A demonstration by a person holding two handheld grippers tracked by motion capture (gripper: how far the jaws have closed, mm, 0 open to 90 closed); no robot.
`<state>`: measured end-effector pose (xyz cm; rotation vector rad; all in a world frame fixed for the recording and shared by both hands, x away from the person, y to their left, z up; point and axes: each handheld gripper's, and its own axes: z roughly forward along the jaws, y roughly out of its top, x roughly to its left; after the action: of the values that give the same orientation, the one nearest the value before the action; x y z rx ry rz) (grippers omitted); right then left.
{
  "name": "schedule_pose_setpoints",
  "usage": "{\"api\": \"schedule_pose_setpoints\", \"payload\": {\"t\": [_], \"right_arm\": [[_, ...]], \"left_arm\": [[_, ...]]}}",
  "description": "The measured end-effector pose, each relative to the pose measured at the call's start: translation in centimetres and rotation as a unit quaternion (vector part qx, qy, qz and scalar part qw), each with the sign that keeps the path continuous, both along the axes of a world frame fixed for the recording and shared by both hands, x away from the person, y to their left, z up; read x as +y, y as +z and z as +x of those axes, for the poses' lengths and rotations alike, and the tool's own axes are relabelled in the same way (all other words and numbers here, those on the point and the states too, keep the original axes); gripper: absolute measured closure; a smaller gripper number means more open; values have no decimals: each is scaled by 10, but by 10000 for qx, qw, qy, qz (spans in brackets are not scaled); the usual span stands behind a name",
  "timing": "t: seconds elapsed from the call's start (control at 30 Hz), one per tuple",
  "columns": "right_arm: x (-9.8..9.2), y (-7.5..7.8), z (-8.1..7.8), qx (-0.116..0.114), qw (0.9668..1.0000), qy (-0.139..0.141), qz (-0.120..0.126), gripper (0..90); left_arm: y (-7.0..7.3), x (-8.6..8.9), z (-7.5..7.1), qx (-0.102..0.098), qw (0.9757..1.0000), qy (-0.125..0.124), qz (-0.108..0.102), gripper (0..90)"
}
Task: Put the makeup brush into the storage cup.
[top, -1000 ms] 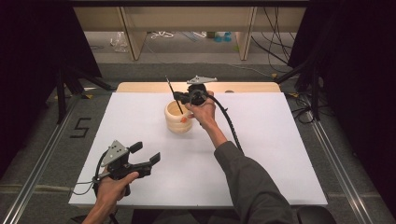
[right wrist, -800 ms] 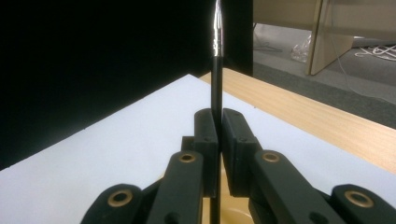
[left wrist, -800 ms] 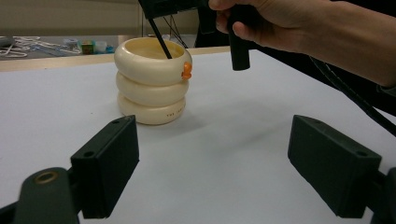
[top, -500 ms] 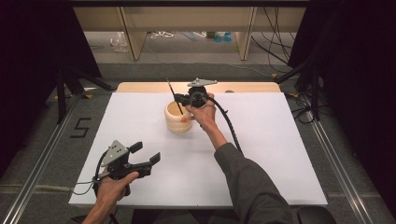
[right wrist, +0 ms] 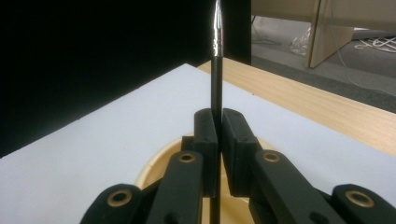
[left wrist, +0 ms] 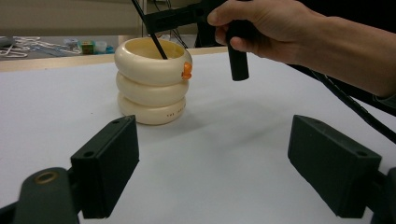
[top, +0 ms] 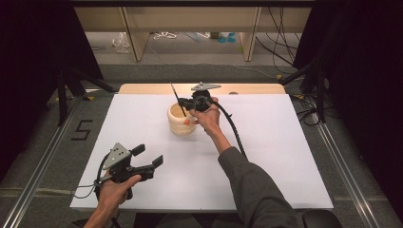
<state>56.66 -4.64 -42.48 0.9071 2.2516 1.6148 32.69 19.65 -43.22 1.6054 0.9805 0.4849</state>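
Near the white table's [top: 285, 156] front, well before the cream ringed ceramic holder [top: 181, 121], the left gripper [top: 147, 159] rests, jaws wide. The right gripper [top: 186, 105] hovers above the holder; its own view shows jaws clamping a thin black stick [right wrist: 217, 70] that dips inside.

High view looks down on the table [top: 285, 156]; both gripper views sit low, sharing the cream holder [left wrist: 150, 84].

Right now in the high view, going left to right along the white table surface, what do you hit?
Left claw, open, held low near the front edge → cream ringed holder → black pen dipping into it, pinched by the right claw → right hand → cable trailing back.
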Motion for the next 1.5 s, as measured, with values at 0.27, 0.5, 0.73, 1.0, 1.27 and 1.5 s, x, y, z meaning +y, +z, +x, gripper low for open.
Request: {"api": "schedule_pose_setpoints", "payload": {"t": [0.27, 0.5, 0.73, 1.0, 1.27, 1.5], "right_arm": [[-2, 0, 0, -24, 9999, -31, -139, 820], [-7, 4, -1, -16, 9999, -75, -114, 773], [-11, 10, -5, -34, 9996, -167, -232, 652], [-24, 21, -12, 73, 9989, -262, -388, 486], [-33, 26, -16, 146, 9983, -357, -426, 399], [-37, 31, -20, 224, 9980, -384, -456, 318]], "left_arm": [[0, 0, 0, -1, 10000, 3, 5, 158], [0, 0, 0, 2, 10000, -3, 13, 158], [0, 0, 0, 14, 10000, -1, 21, 158], [0, 0, 0, 34, 10000, 17, 40, 158], [0, 0, 0, 47, 10000, 23, 26, 158], [0, 0, 0, 49, 10000, 38, 19, 158]]}}
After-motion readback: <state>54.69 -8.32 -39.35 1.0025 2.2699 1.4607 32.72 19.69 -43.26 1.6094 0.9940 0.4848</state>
